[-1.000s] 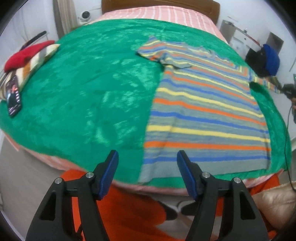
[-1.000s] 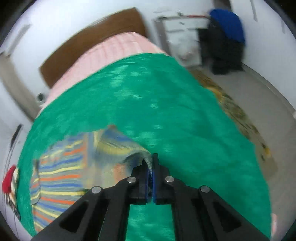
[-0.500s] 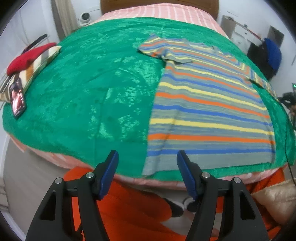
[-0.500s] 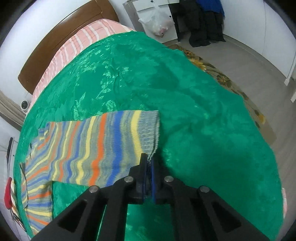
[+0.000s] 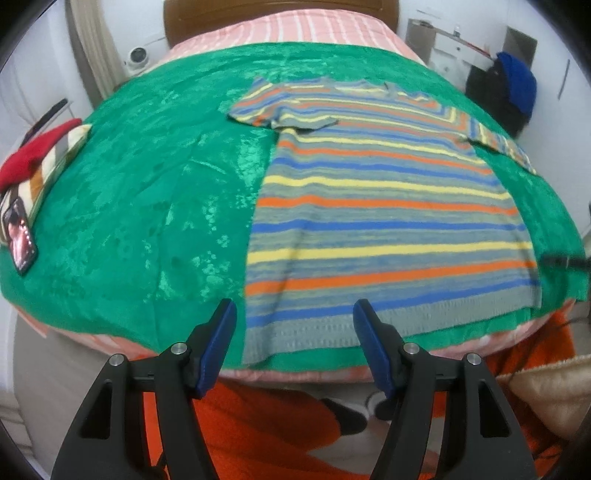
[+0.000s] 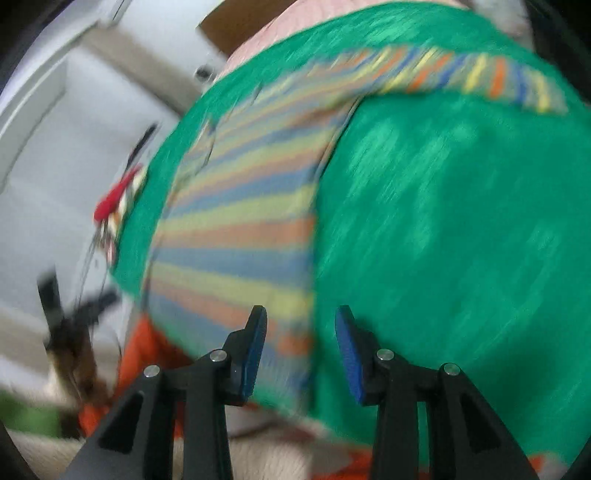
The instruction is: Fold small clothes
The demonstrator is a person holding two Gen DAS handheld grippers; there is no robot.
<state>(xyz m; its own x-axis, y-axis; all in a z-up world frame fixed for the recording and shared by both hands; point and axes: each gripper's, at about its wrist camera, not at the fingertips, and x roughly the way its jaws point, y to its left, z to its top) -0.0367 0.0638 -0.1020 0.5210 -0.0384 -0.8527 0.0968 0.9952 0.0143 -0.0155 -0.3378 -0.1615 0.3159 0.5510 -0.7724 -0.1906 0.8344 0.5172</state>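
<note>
A small striped sweater (image 5: 388,221) in grey, orange, blue and yellow lies flat on the green blanket (image 5: 147,206), hem toward me, both sleeves spread out. My left gripper (image 5: 291,332) hangs open over the hem's left corner, with nothing between its blue pads. The right wrist view is blurred by motion. In it my right gripper (image 6: 300,343) is opening above the sweater's (image 6: 236,229) lower right corner, and no cloth sits between the pads. The right sleeve (image 6: 480,79) lies stretched out at the top of that view.
A red and striped folded pile (image 5: 40,158) and a phone (image 5: 20,240) rest at the blanket's left edge. An orange garment (image 5: 280,432) lies below the bed's near edge. A headboard (image 5: 280,9), a cabinet and dark hung clothes (image 5: 513,92) stand at the back.
My right gripper let go of the sleeve, which lies flat now, swung quickly toward the hem corner and its jaws parted. My left gripper shifted slightly toward the hem, still open.
</note>
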